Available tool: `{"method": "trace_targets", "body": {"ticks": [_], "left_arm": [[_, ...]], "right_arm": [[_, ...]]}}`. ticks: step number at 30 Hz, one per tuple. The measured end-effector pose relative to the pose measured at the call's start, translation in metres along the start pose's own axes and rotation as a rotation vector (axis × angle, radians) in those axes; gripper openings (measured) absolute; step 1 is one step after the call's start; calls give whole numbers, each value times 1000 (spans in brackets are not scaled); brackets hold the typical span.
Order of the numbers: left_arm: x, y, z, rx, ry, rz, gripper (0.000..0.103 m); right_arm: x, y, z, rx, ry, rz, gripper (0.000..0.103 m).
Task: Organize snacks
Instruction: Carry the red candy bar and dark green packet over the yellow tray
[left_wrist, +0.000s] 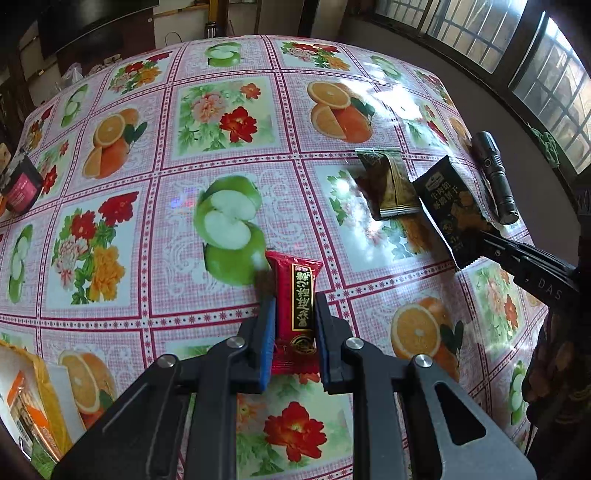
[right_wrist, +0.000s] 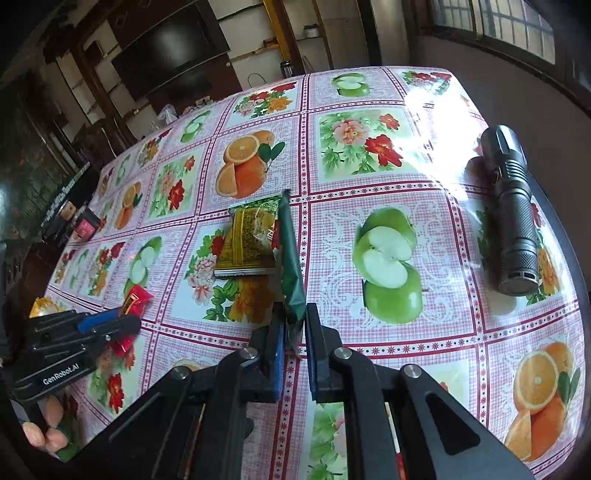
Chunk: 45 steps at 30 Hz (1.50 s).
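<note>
Grippers angled down: left (left_wrist: 294, 306) clamps red snack (left_wrist: 294, 295), right (right_wrist: 294, 321) green packet (right_wrist: 291, 258).

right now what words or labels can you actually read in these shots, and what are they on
"GenRobot.AI": on the body of the left hand-held gripper, seen from the right wrist.
"DAS": partial, on the right hand-held gripper.
Red snack packet: gold characters on a black band, not legible to me.
Dark snack packet: white characters, too blurred.
Yellow snack packet: fine print, too small.
Flashlight: no text.
</note>
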<state>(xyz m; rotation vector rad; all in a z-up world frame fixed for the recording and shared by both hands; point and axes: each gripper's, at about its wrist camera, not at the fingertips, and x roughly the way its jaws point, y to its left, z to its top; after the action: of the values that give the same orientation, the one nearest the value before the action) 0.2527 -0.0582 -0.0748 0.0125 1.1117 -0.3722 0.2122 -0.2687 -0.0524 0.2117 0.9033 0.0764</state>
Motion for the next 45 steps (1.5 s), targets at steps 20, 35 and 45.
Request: {"method": "trace_targets", "body": {"ticks": [20, 35, 45], "left_arm": [[-92, -15, -77, 15, -130, -10, 21], [-163, 6, -139, 6, -230, 156, 21], [-199, 47, -166, -62, -294, 248, 21]], "right_arm": [[-60, 42, -56, -4, -92, 166, 7], [-107, 109, -99, -95, -119, 305, 7], [-112, 158, -108, -169, -109, 362, 7]]}}
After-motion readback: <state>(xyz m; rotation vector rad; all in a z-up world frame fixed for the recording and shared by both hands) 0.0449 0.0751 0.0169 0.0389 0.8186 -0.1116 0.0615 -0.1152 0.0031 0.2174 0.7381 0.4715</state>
